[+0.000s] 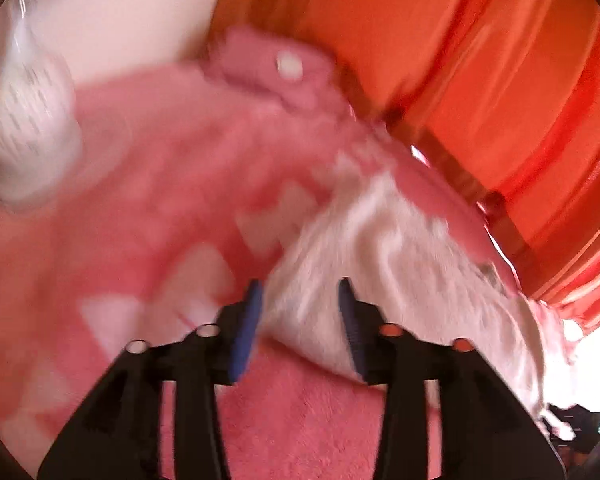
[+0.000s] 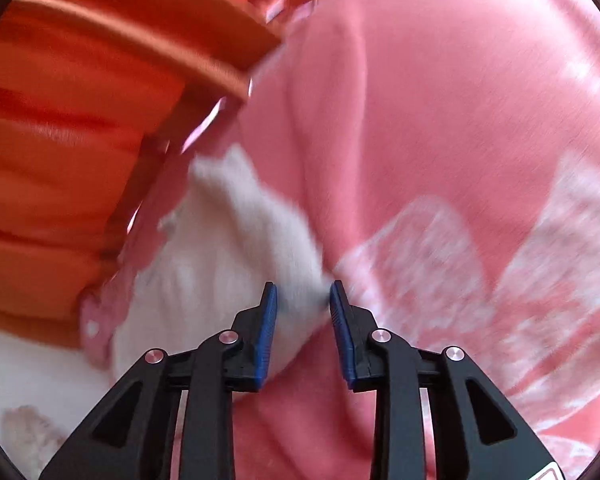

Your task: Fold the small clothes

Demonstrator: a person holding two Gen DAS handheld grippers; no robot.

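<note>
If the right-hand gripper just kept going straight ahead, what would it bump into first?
Most likely the white garment, which lies between and just beyond the open jaws of the right gripper, on the pink fabric. The picture is blurred, so depth is uncertain.

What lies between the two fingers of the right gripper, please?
In the right wrist view, a fold of the white garment lies between the open fingers of the right gripper, on the pink blanket.

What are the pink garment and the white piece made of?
Pink garment: looks like soft fleece or terry with a matte, fuzzy nap and pale printed patches. White piece: seems a thin ribbed or crinkled knit, matte. Motion blur leaves both uncertain.
</note>
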